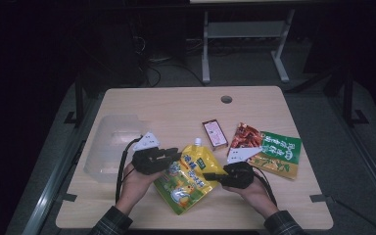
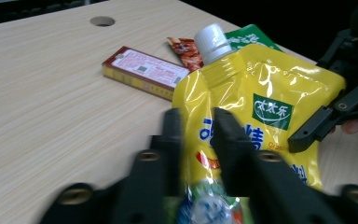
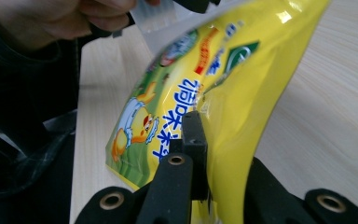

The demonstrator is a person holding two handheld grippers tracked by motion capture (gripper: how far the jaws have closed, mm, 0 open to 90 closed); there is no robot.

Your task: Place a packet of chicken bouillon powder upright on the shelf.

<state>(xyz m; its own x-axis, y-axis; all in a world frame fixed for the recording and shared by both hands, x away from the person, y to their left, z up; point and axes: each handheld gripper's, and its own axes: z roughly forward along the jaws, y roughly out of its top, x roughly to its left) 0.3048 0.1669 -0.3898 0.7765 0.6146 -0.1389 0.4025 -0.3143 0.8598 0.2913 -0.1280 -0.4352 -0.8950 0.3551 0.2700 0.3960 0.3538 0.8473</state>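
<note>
A yellow spouted pouch (image 1: 188, 178) with a white cap (image 2: 212, 42) lies mid-table between both hands, its right side lifted off the wood. My left gripper (image 1: 175, 156) straddles the pouch's (image 2: 261, 79) left edge. In the left gripper view the left gripper's (image 2: 196, 119) jaws stand slightly apart, with the film between them and a gap showing. My right gripper (image 1: 208, 176) comes in from the right. In the right gripper view the right gripper (image 3: 204, 122) is clamped on the edge of the curling pouch (image 3: 242, 70).
A red flat box (image 1: 214, 133) lies behind the pouch. A red snack bag (image 1: 245, 137) and a green bag (image 1: 280, 152) lie at the right. A translucent plastic tub (image 1: 111, 144) sits at the table's left edge. A cable hole (image 1: 226, 99) marks the far side.
</note>
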